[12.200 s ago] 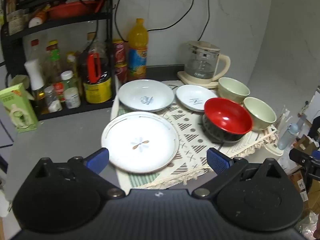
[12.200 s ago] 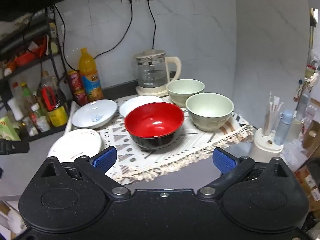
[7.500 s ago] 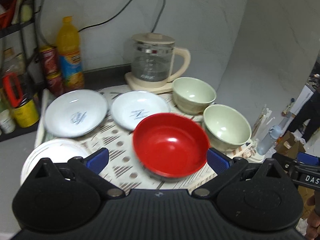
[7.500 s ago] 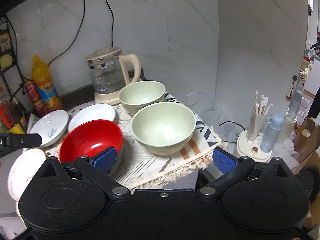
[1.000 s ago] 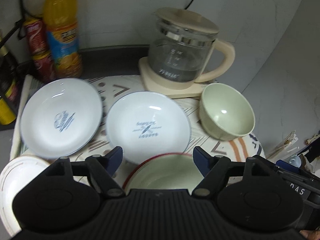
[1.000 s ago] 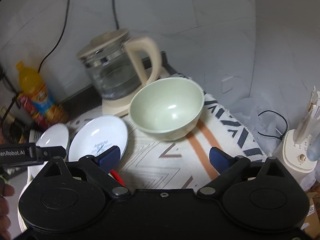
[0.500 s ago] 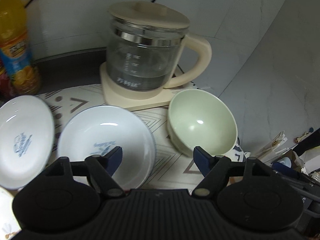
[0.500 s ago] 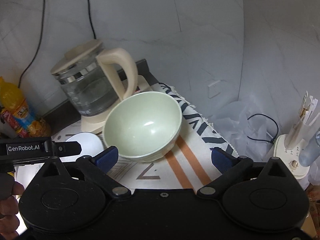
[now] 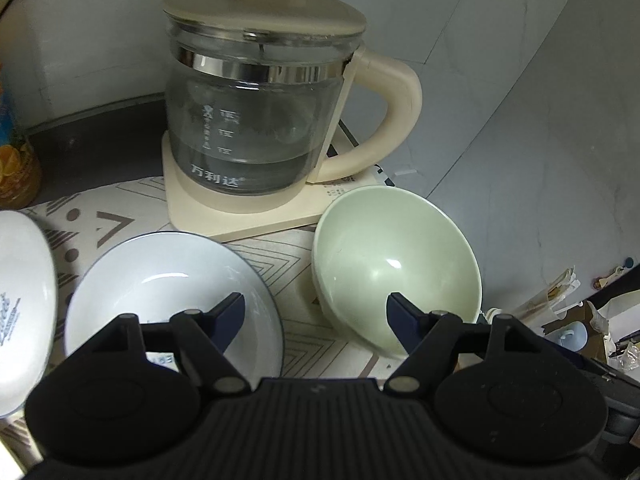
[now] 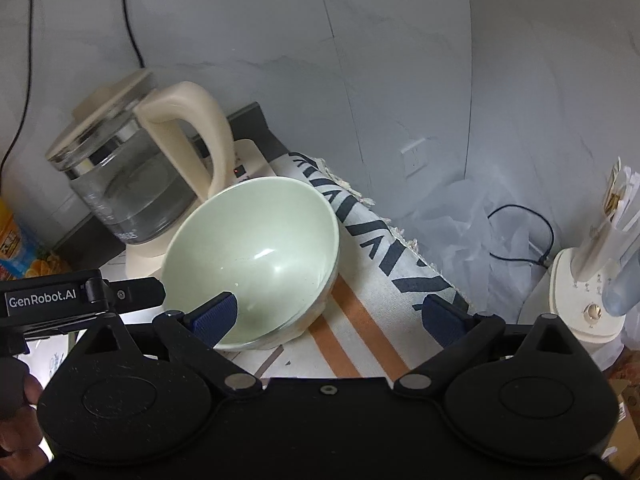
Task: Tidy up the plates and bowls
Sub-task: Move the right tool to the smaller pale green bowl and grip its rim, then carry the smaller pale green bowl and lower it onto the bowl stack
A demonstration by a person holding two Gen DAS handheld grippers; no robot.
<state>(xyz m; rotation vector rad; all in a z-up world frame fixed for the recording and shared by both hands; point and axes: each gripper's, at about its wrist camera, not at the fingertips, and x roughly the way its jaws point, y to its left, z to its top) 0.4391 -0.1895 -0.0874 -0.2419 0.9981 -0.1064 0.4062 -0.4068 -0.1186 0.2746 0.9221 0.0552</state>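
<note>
The pale green bowl [image 9: 394,264] sits on the patterned cloth [image 10: 360,320] at the right end of the worktop, just near of the glass kettle [image 9: 256,120] — a white plate [image 9: 160,276] lies to its left. Left claw [image 9: 316,314] and right claw [image 10: 326,316] both hover spread wide, each with one fingertip over the bowl's rim.

Home kitchen corner: glass electric kettle [image 9: 256,120] on its cream base straight ahead, pale green bowl [image 9: 396,276] and white plates [image 9: 172,300] on a patterned cloth [image 10: 360,320] just below, orange drink bottle [image 9: 16,168] far left, marble-look wall tiles [image 10: 400,60] behind.
</note>
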